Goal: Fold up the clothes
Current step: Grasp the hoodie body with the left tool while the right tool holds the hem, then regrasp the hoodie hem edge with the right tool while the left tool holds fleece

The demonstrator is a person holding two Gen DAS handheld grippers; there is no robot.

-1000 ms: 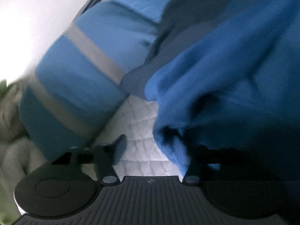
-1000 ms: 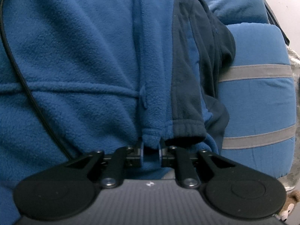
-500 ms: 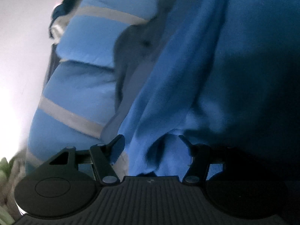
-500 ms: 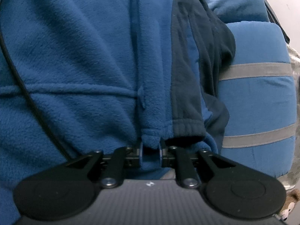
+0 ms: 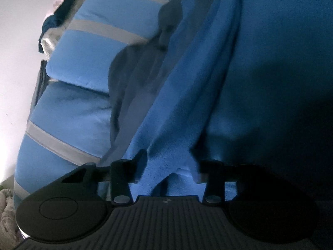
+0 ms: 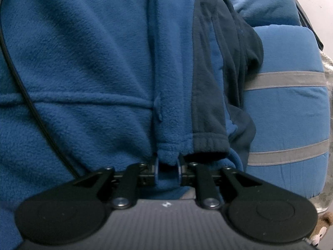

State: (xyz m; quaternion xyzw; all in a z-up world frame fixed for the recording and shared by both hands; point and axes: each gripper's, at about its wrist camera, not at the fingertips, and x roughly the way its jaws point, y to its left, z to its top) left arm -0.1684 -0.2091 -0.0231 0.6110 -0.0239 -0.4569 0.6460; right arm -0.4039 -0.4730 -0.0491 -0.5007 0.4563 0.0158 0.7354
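A blue fleece garment (image 5: 239,79) with dark navy panels (image 5: 137,87) hangs in front of my left gripper (image 5: 168,162). That gripper stands open, and a fold of the fleece sits between its two fingers. In the right wrist view the same fleece (image 6: 93,62) fills the left and middle, with a navy cuffed part (image 6: 206,108) beside it. My right gripper (image 6: 167,166) is shut on the fleece's hem, which bunches between its pads. The garment's far side is hidden.
Blue pillows with grey stripes (image 5: 83,66) (image 6: 287,112) lie behind the garment. A pale wall (image 5: 18,41) stands at the left. A black cable (image 6: 31,104) runs across the fleece. A plush toy (image 6: 321,229) peeks in at the bottom right.
The left wrist view has swung up, so the white quilted bedding is out of sight. The fleece now lies deeper between the left fingers. The right gripper holds as before.
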